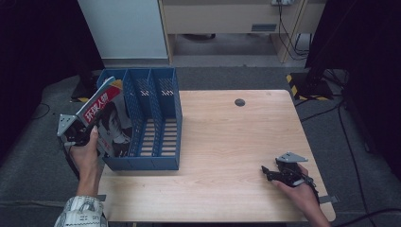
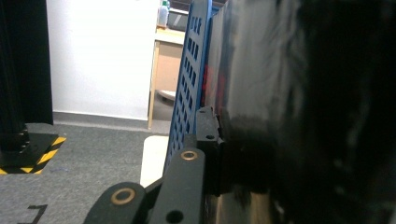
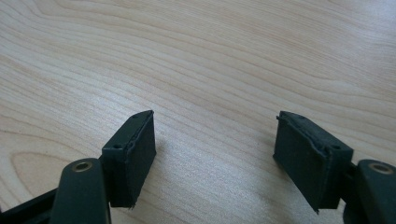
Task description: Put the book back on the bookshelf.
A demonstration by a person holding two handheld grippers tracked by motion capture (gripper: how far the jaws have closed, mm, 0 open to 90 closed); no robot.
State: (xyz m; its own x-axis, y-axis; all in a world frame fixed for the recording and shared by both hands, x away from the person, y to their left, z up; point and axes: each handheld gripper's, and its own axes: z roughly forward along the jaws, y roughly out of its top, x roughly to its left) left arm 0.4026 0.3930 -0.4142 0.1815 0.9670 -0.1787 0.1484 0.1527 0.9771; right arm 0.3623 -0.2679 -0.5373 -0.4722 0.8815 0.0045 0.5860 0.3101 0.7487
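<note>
We are sliding the glossy magazine with the red title band (image 1: 106,118) into the leftmost slot of the blue perforated plastic file rack (image 1: 161,118), our left gripper (image 1: 78,135) pinching its edge. Next we judge it needs lowering, then release. It stands tilted, half inside. Our right gripper (image 1: 272,173) rests on the pale wooden table (image 1: 227,142), jaws apart, holding nothing.

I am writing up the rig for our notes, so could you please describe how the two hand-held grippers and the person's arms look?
Both tools are black, with two flat, block-shaped jaws on hinged links with brass-coloured rivets. The left hand-held gripper and the right hand-held gripper each carry a grey three-cornered plate on top. A dark cable trails from the left one. The left arm wears a white sleeve with a dark pattern; the right forearm is bare.
</note>
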